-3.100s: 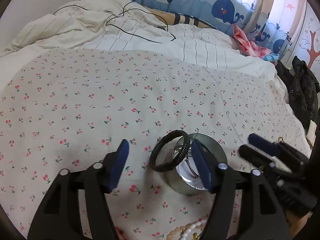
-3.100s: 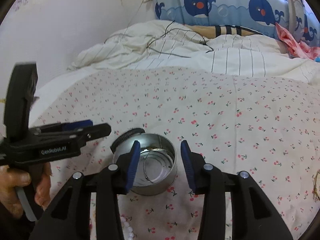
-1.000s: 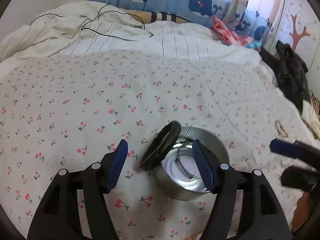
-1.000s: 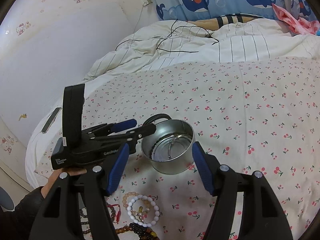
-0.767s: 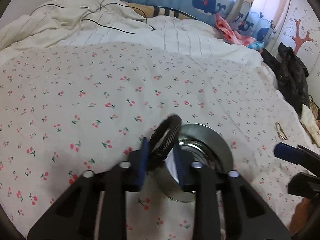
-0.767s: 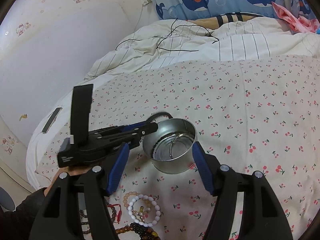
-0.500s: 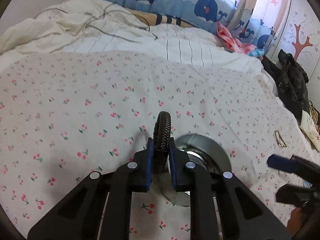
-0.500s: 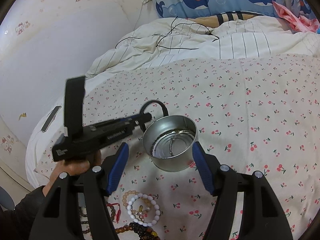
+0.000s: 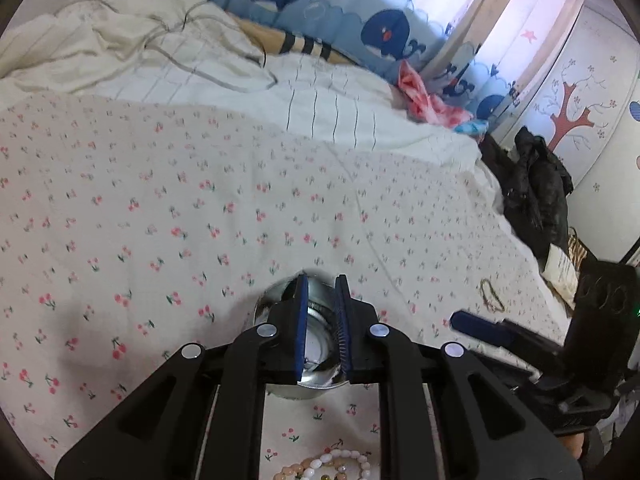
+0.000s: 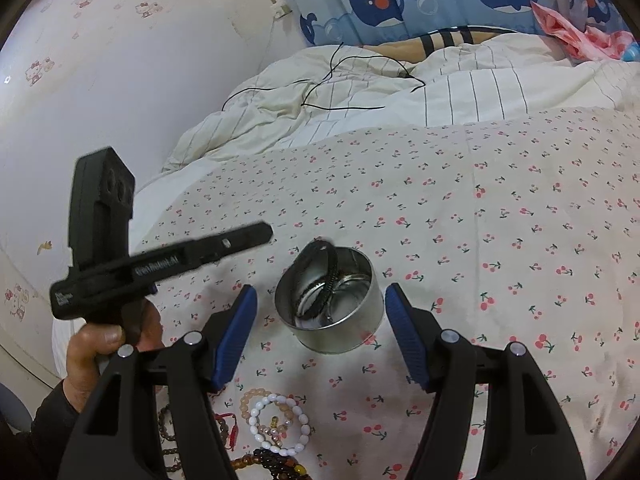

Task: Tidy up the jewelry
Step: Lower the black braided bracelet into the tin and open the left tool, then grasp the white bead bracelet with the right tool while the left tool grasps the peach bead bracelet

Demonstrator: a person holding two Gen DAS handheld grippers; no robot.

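Note:
A round silver tin [image 10: 344, 320] stands on the cherry-print bedsheet. A black braided bracelet [image 10: 326, 276] stands on edge inside it, leaning on the rim, beside thin metal bangles. My left gripper [image 9: 322, 284] is nearly shut and empty, its blue pads just over the tin [image 9: 272, 304]; in the right wrist view it [image 10: 264, 234] sits left of the tin, clear of the bracelet. My right gripper [image 10: 320, 300] is open around the tin without touching it. A pile of bead bracelets [image 10: 276, 424] lies in front of the tin.
A thin gold chain [image 9: 491, 296] lies on the sheet to the right. A rumpled striped duvet with a black cable [image 10: 340, 92] lies at the far side. Dark clothes [image 9: 536, 196] hang off the bed's right edge. A wall runs along the left.
The left gripper closed on the black bracelet leaning outside the tin, lifted it over the rim and let go. The bracelet now rests inside the tin. The right gripper stayed open.

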